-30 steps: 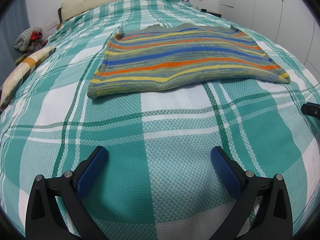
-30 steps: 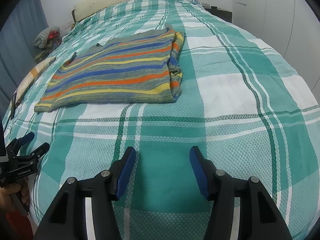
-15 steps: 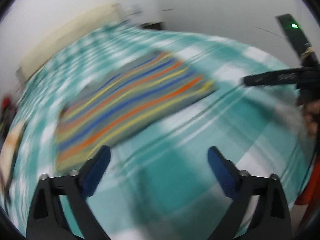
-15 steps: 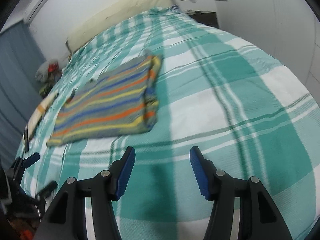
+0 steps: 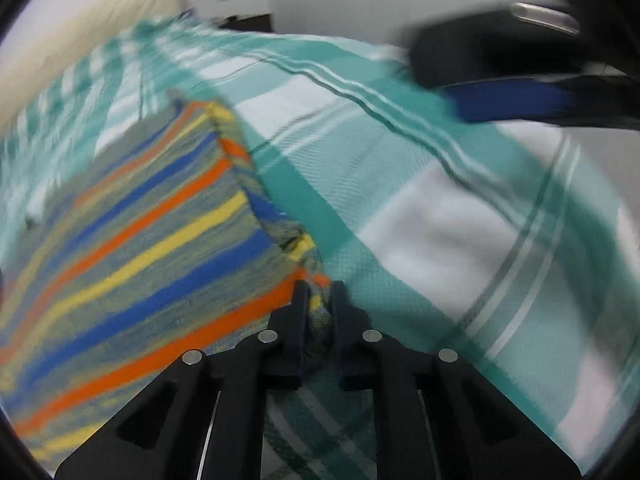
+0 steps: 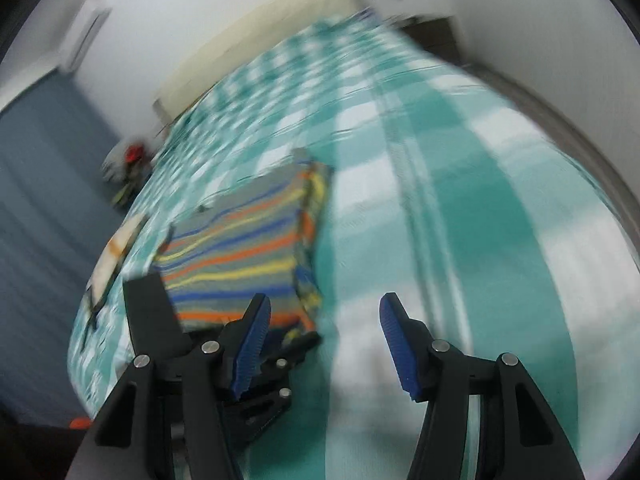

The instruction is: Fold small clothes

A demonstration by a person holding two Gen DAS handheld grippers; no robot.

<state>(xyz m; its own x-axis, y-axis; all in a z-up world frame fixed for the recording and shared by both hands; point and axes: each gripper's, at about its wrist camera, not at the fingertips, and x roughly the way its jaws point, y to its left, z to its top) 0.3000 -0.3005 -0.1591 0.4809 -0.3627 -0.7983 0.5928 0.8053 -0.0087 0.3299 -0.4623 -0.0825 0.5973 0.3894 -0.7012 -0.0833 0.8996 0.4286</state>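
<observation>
Left wrist view: the left claw [image 5: 319,300] is pinched nearly shut on the near corner of the sweater [image 5: 152,240], a wad of knit bunched between its black jaws. The sweater spreads away up and to the left of the claw, a flat folded rectangle of grey-green knit crossed by blue, orange and yellow stripes, its right edge thick with layered folds. It lies on the bed [image 5: 420,220], whose cover is a woven check of teal and white squares with thin dark lines. Far up and right of the claw, the right claw [image 5: 508,100] shows as a blurred black body with a blue pad. A cream headboard [image 5: 92,28] stands beyond the sweater.

Right wrist view: the right claw [image 6: 324,320] stands half open with nothing between its ribbed blue pads [image 6: 396,328], above the bed [image 6: 460,240]. The sweater [image 6: 248,252] lies ahead and left of it, flat and striped. The left claw [image 6: 296,340], black plastic with round rivets, sits just left and below, at the sweater's near corner. The picture is smeared by blur.
</observation>
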